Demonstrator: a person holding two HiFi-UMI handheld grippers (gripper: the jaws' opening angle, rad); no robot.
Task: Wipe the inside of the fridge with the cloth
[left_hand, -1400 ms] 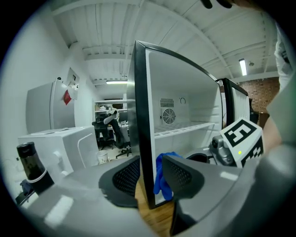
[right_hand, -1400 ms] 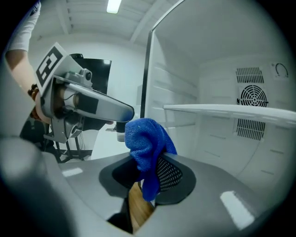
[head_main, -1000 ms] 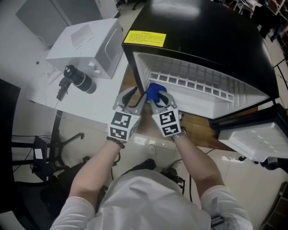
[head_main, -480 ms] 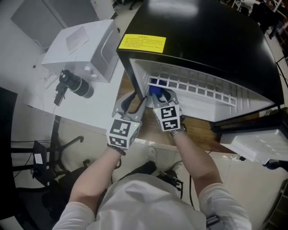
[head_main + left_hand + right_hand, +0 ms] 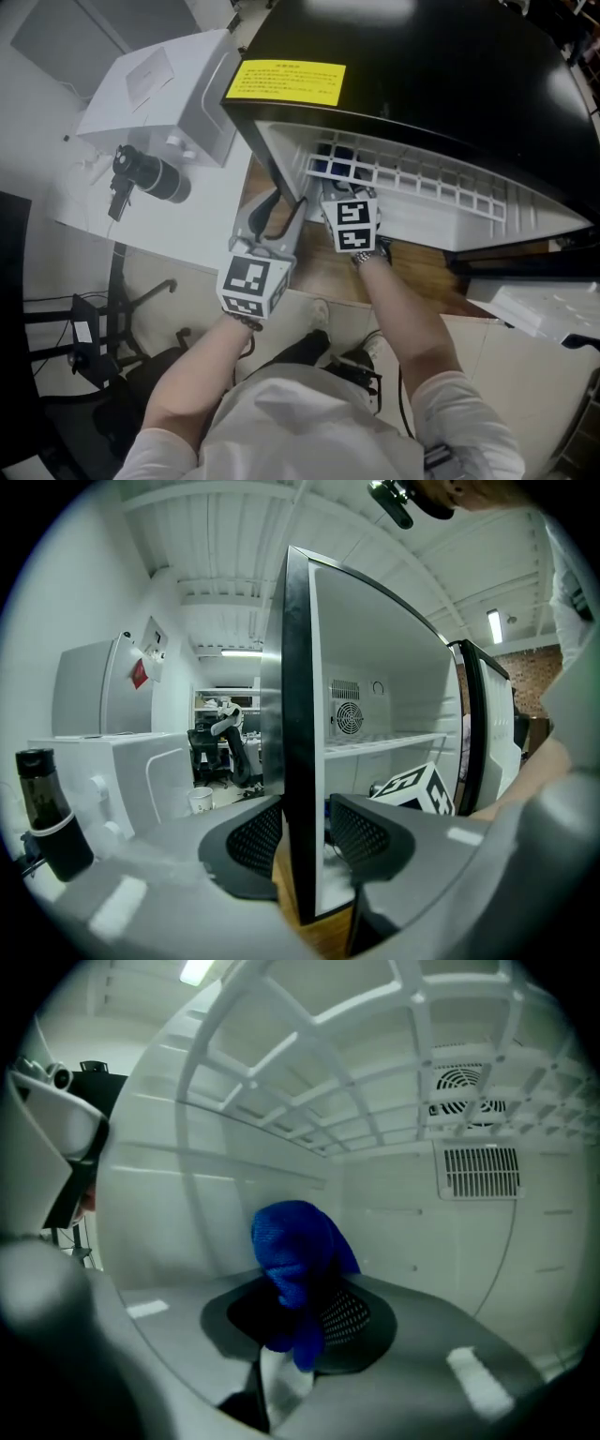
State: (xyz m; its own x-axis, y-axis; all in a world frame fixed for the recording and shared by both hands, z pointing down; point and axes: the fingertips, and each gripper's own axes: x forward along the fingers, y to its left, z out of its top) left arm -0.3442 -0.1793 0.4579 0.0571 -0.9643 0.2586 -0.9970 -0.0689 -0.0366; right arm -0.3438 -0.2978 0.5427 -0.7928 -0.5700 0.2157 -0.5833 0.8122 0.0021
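Note:
The black fridge [image 5: 422, 66] stands open with a white inside and a white wire shelf [image 5: 422, 183]. My right gripper [image 5: 300, 1326] is shut on a bunched blue cloth [image 5: 295, 1251]. It reaches in under the shelf, near the left inner wall [image 5: 216, 1194]. In the head view only its marker cube [image 5: 354, 225] and blue patches of cloth [image 5: 325, 167] through the shelf show. My left gripper [image 5: 305, 832] grips the front edge of the fridge's left side wall [image 5: 298, 667], one pad on each side; it appears low on that wall [image 5: 284, 202] in the head view.
The fridge door [image 5: 553, 314] hangs open at the right. A white box-shaped machine [image 5: 159, 89] and a black bottle [image 5: 150, 175] sit on a white table left of the fridge. A yellow label [image 5: 284, 82] is on the fridge top. Wooden flooring [image 5: 412, 272] lies below the opening.
My right gripper has moved deeper into the fridge with the cloth, from the front opening to under the wire shelf. The left gripper has stayed at the side wall's edge.

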